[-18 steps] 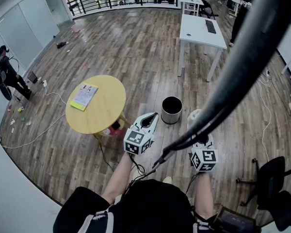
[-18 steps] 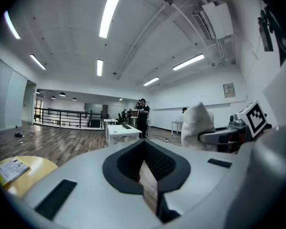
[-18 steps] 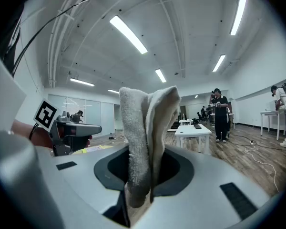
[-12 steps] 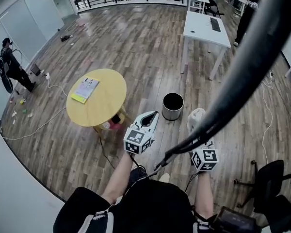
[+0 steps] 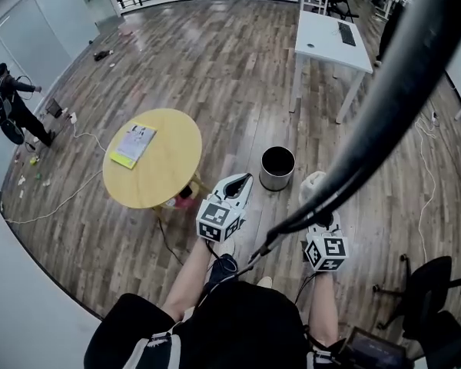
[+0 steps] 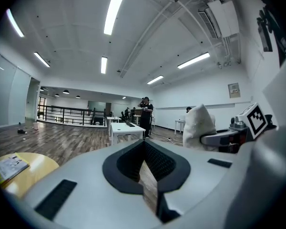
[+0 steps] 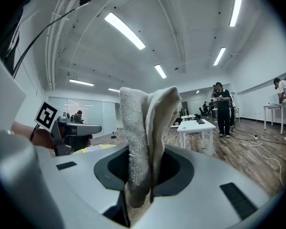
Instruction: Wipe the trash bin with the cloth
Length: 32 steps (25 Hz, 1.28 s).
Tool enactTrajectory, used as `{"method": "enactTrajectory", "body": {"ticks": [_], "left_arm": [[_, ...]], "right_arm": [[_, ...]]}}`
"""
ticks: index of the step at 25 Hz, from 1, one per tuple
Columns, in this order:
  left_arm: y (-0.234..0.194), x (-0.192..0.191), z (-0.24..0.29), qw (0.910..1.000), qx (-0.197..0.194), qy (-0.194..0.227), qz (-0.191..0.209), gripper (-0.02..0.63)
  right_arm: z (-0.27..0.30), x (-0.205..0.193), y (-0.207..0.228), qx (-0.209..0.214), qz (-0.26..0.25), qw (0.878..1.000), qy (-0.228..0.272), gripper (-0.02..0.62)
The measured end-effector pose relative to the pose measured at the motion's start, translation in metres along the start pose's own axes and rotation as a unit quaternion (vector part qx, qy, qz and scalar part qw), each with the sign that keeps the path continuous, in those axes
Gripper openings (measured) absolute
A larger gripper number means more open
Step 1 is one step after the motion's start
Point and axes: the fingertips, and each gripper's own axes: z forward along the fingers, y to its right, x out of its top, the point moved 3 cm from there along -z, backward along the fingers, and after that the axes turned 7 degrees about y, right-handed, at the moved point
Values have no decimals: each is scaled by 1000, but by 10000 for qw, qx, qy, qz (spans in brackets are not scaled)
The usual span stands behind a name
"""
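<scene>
The bin (image 5: 277, 168) stands upright on the wood floor (image 5: 215, 68), silver outside and dark inside, with its mouth open. It sits just right of the round yellow table (image 5: 177, 148) and ahead of both grippers. The cloth (image 5: 313, 184), a pale towel, is not on the bin. It sticks up from the right gripper (image 7: 147, 151), whose jaws are clamped on its folded lower end, and it is held to the bin's right, near it. From above it seems clear of the bin, though the steep angle makes that hard to judge. The left gripper (image 5: 244, 178) points toward the bin from its near left side. Its jaws are closed tip to tip with nothing between them, and only floor shows through the slit behind the tips. A thick dark cable (image 5: 384, 106) crosses the head view from the upper right down between the two grippers. A yellow booklet (image 5: 133, 146) lies on the table. Farther off is a white desk (image 5: 323, 48) with a keyboard (image 5: 347, 34) on it. A person (image 5: 11, 110) stands at the far left, and a black chair (image 5: 430, 283) is at the lower right.
</scene>
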Motion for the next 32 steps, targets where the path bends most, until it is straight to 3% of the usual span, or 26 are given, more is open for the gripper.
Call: {"method": "enactTrajectory", "body": {"ticks": [5, 11, 17, 22, 27, 32], "left_arm": [[-54, 12, 31, 9998, -177, 42, 5, -5], [-121, 31, 58, 9987, -345, 248, 283, -5], [-160, 28, 78, 9971, -708, 191, 208, -5], [-169, 25, 96, 9967, -773, 200, 176, -5], [-175, 20, 117, 9977, -600, 236, 191, -5], [-175, -4, 135, 9989, -425, 110, 186, -5]], "right_arm": [[54, 14, -10, -133, -38, 9998, 173, 95], [120, 28, -28, -376, -177, 9984, 381, 95], [161, 29, -39, -639, -225, 9970, 385, 95], [181, 30, -32, -581, -316, 9973, 333, 95], [198, 28, -18, -462, -325, 9977, 367, 95], [207, 0, 5, -385, -195, 9990, 152, 95]]}}
